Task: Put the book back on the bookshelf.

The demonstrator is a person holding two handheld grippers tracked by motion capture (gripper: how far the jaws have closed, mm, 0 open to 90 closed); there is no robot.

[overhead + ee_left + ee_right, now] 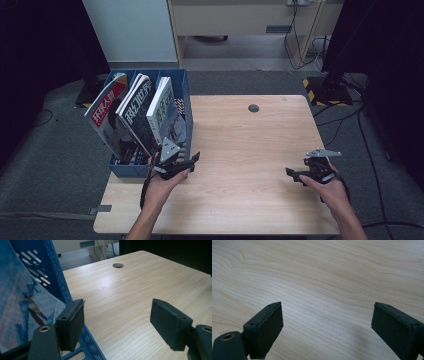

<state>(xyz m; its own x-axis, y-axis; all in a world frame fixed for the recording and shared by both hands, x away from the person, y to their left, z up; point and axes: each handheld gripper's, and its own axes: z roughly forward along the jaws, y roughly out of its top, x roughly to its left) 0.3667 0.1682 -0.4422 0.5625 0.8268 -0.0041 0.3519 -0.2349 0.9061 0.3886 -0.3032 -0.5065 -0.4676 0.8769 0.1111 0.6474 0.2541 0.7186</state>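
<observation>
Wood tabletop (240,145) is bare, blue rack (182,90) of magazines (165,107) sits at its left edge, so I'd ease the wide-open left gripper (192,159) in square; right gripper (290,172) idles wide-open too.

- Blue file rack (186,95) — perforated walls with slanted slot cut-outs.
- Left magazine (106,107) — red and white cover, white lettering.
- Middle magazine (137,112) — black, white lettering.
- Right magazine (167,112) — white and pale blue.
- Table (240,145) — light wood grain, one dark grey round grommet (254,108).
- Both grippers, left gripper (194,159) and right gripper (291,173) — black, grey top plates.
</observation>
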